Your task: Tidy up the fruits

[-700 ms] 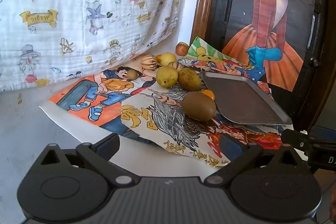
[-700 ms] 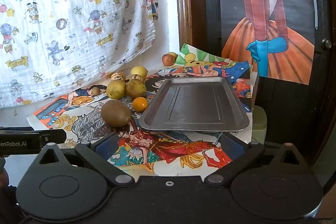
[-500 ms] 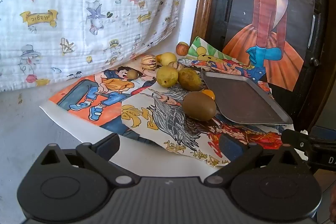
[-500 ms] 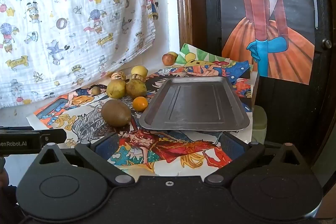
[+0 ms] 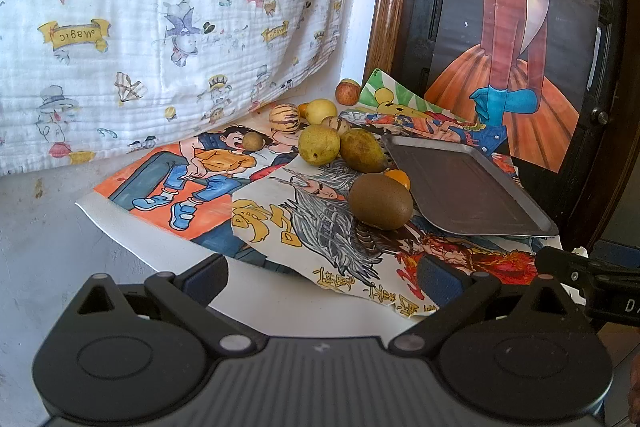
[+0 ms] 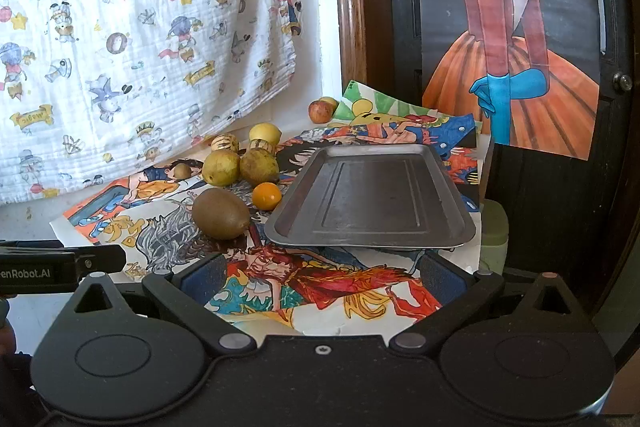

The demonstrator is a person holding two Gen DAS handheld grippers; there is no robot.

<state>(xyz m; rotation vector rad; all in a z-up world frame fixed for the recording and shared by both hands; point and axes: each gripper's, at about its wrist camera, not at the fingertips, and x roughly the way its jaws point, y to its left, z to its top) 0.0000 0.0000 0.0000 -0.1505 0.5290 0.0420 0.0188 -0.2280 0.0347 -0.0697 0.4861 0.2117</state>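
Note:
Several fruits lie on cartoon posters left of a grey metal tray (image 6: 372,203) (image 5: 460,187), which holds nothing. Nearest is a brown kiwi (image 5: 380,201) (image 6: 220,213), with a small orange (image 6: 267,195) (image 5: 398,178) behind it. Further back sit a green pear (image 5: 318,143) (image 6: 221,167), a darker pear (image 5: 362,155) (image 6: 259,167), striped melons (image 5: 284,118), a yellow fruit (image 6: 265,134) and a red apple (image 5: 347,92) (image 6: 320,111). My left gripper (image 5: 322,277) is open, short of the kiwi. My right gripper (image 6: 322,277) is open before the tray's near edge.
A printed white cloth (image 5: 160,7) hangs behind the fruit. A dark door with a girl poster (image 6: 516,27) stands behind the tray. A small brown fruit (image 5: 253,141) lies alone at the left. The posters' front edge (image 5: 360,291) curls over the white table.

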